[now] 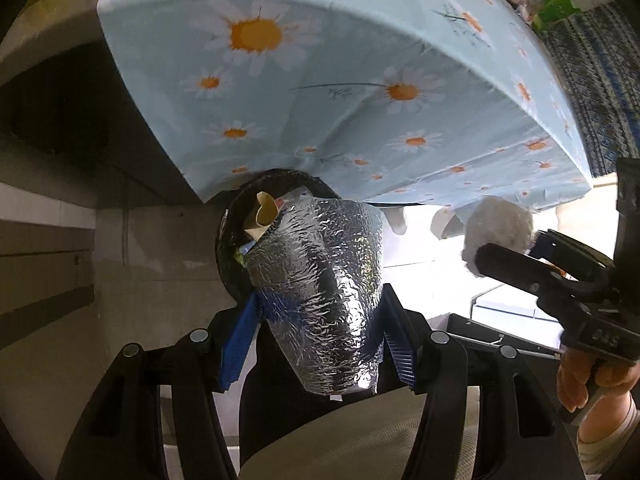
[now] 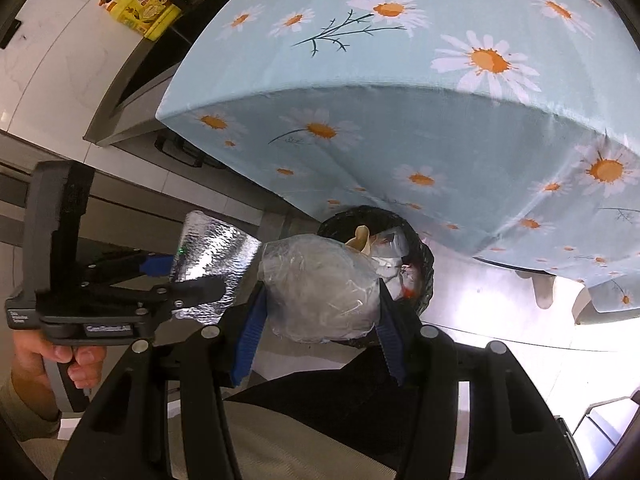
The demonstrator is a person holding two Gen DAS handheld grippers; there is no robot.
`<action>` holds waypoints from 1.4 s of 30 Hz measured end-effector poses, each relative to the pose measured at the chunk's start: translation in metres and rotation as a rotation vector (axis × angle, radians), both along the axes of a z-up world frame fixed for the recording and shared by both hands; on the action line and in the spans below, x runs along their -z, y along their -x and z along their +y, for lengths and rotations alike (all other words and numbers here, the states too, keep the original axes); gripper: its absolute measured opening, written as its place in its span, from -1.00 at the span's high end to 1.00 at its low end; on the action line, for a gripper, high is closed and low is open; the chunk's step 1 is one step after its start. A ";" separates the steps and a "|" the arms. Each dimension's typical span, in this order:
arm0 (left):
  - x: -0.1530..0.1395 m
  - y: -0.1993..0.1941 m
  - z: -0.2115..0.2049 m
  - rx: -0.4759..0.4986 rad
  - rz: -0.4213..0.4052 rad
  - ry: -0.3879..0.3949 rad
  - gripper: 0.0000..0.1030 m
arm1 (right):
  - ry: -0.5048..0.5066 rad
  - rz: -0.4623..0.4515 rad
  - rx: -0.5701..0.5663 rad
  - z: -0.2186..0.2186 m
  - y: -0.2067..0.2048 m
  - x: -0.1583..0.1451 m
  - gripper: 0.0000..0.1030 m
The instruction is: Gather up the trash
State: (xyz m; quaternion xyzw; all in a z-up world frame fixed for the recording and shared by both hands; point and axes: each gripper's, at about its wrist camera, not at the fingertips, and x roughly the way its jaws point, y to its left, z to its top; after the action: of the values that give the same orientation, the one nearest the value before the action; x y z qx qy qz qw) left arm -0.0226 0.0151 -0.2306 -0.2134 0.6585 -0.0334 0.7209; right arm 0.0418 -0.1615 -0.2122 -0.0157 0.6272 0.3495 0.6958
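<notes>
A person stood at a table w/ a pale blue daisy cloth (image 2: 400,128), a two-finger gripper in each hand, both tilted steeply down toward a black trash bin (image 2: 424,276) on the floor just beside the table's edge. The left gripper (image 1: 316,312) was clamped on a crumpled silver foil bag (image 1: 320,288), blue pads pressing both sides; the bag hung over the bin's near rim, not yet inside. The right gripper (image 2: 320,300) was closed on a scrunched wad of clear plastic film (image 2: 320,288), also just above the bin mouth. The bin already held some rubbish, incl. a curl of beige peel or paper (image 1: 264,214) and white scraps w/ a bit of red. Both pieces looked very light and soft: the foil bag probably crinkly, springy and a bit slick, so a mid-body pinch across its width, as here, seemed the safest hold; the plastic wad likely squashy and prone to cling to the pads, best squeezed through its bulk. Neither looked fragile. A yellow bottle (image 2: 144,12) stood on the floor well apart, behind the table.
</notes>
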 end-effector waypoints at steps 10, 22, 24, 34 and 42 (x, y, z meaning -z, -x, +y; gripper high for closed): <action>0.003 -0.009 0.007 -0.057 0.020 -0.032 -0.45 | -0.072 0.006 0.052 -0.010 -0.016 -0.007 -0.25; -0.040 0.015 -0.013 -0.085 -0.054 -0.066 -0.45 | -0.093 -0.040 0.069 -0.041 0.008 -0.042 -0.25; -0.049 0.020 -0.018 -0.088 -0.073 -0.075 -0.45 | -0.102 -0.050 0.066 -0.048 0.012 -0.049 -0.28; -0.108 0.036 -0.052 -0.096 -0.212 -0.124 -0.45 | -0.134 -0.160 0.066 -0.092 0.026 -0.089 -0.37; -0.162 0.036 -0.078 -0.069 -0.338 -0.171 -0.45 | -0.167 -0.258 0.092 -0.126 0.027 -0.133 -0.56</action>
State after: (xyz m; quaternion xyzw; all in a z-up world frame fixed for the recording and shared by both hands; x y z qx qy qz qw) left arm -0.0587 -0.0625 -0.0686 -0.1653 0.5209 0.0120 0.8374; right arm 0.0151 -0.2877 -0.0789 0.0260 0.5017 0.3632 0.7846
